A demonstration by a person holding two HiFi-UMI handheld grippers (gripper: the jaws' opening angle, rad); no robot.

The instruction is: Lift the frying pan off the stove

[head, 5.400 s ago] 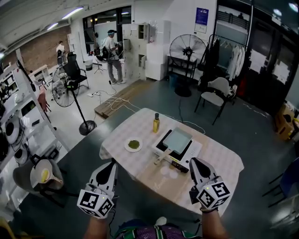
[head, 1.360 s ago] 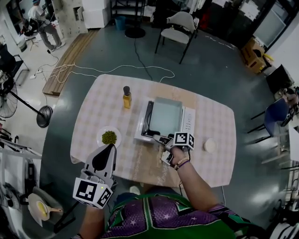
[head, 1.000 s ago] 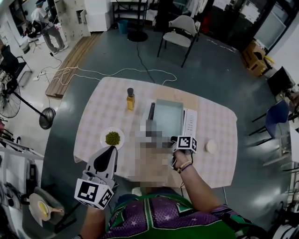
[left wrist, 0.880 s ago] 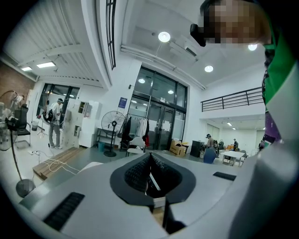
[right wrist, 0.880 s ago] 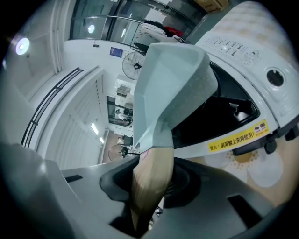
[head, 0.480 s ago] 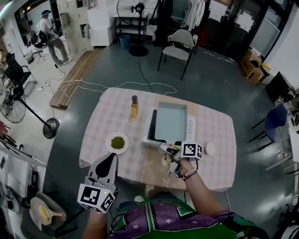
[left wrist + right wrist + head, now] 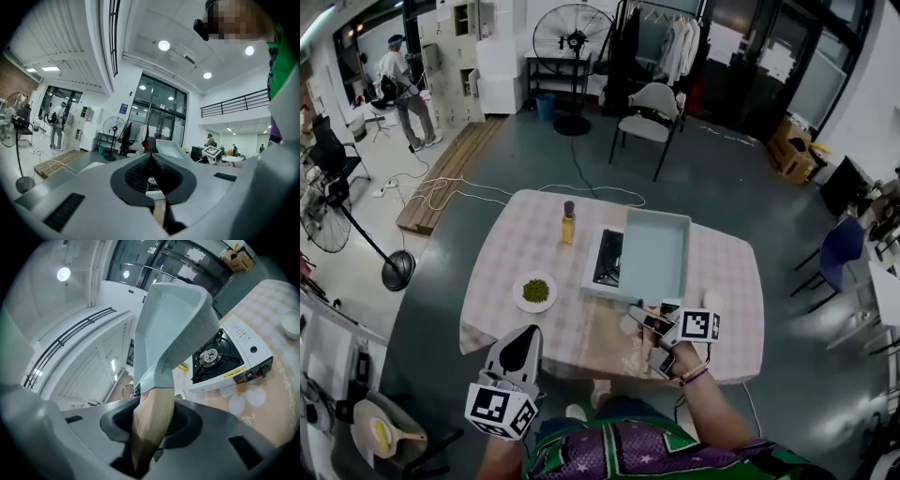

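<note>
A pale blue-green square frying pan point(image 7: 654, 255) with a wooden handle point(image 7: 151, 425) hangs tilted above the right half of the white gas stove point(image 7: 602, 265). The stove's black burner point(image 7: 209, 354) is uncovered below it. My right gripper point(image 7: 645, 321) is shut on the handle at the table's near side, and the pan point(image 7: 172, 317) rises steeply before its jaws. My left gripper point(image 7: 521, 339) is held low at the near left, off the table, its jaws shut with nothing between them; in its view point(image 7: 151, 161) the lifted pan point(image 7: 169, 149) shows beyond.
An oil bottle point(image 7: 568, 223) stands left of the stove, a white plate of green food point(image 7: 534, 292) nearer the front left. A small white bowl point(image 7: 290, 325) sits right of the stove. A chair point(image 7: 652, 105) and a fan point(image 7: 572, 39) stand beyond the checked table point(image 7: 502, 272).
The pan has come up off the stove and shifted right, which bares the burner. My right gripper stayed shut on the handle. The left gripper has hardly moved.
</note>
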